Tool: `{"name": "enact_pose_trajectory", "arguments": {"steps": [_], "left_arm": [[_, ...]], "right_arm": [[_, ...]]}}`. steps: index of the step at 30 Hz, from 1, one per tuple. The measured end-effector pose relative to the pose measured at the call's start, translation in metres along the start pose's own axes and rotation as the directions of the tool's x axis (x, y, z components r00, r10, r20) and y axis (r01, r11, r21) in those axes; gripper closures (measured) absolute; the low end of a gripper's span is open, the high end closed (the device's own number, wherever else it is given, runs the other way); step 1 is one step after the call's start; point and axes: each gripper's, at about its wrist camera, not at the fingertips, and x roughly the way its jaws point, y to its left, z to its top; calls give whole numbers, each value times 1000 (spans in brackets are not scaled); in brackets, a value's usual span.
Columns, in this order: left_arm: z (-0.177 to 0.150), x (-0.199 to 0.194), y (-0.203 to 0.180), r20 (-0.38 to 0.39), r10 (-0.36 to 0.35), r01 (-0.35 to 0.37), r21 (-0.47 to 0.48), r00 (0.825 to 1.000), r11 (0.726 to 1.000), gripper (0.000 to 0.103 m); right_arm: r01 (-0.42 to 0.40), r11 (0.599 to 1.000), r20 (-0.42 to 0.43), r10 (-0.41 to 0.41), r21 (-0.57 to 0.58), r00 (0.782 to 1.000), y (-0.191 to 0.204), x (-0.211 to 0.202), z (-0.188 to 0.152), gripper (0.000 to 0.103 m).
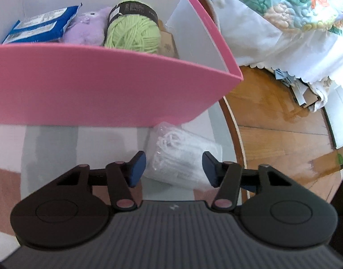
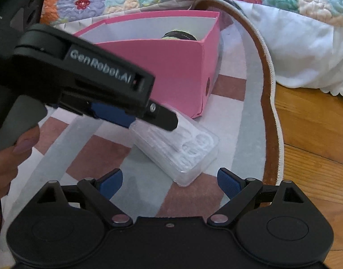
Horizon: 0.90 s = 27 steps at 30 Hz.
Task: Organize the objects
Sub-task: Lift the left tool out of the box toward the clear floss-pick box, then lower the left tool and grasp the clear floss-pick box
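- Clear plastic packet point(image 1: 182, 159) of white items — left wrist view: lies flat on the rug point(image 1: 48, 139), just in front of the pink box point(image 1: 104, 89) and near that box's right front corner. It sits between the blue pads of the left gripper point(image 1: 174, 168); a narrow gap shows on each side, so the jaws are spread and not yet pressing. Long axis runs roughly away from the gripper, angled slightly left.
- Pink box, same view: already holds green yarn point(image 1: 133, 33), a purple plush point(image 1: 88, 29) and a blue packet point(image 1: 41, 27); open room remains at its right end.
- Rug edge point(image 1: 234, 134): curves close on the packet's right, wooden floor point(image 1: 283, 134) beyond.
- Clear plastic packet point(image 2: 178, 152) — right wrist view: lies diagonally, far end under the left gripper's point(image 2: 153, 118) tips, near end pointing toward the right gripper point(image 2: 169, 181).
- Right gripper: jaws released and empty, hanging just short of the packet's near end.
- Judgement: the left gripper is the nearer and better placed; the lift into the box must clear the front wall.
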Motion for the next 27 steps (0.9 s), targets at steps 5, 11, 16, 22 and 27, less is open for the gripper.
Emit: {"name": "enact_pose_trajectory", "arguments": {"steps": [5, 11, 16, 22, 27], "left_arm": [[-15, -14, 7, -59, -60, 58, -41, 996, 997, 52], [-35, -36, 18, -162, -80, 65, -96, 983, 993, 52], [-46, -40, 26, -164, -85, 62, -142, 983, 988, 52], [-44, -35, 47, -135, -37, 12, -179, 990, 984, 52], [-47, -29, 51, -67, -105, 86, -236, 992, 968, 59]], "right_arm": [[3, 1000, -50, -3, 1, 999, 15, -3, 2, 8], [-53, 994, -91, 45, -92, 995, 40, -19, -13, 8], [-68, 991, -87, 58, -117, 995, 47, -18, -26, 7], [-73, 994, -75, 67, -81, 995, 43, -15, -25, 8], [-75, 994, -72, 69, -75, 995, 43, -9, -28, 7]]}}
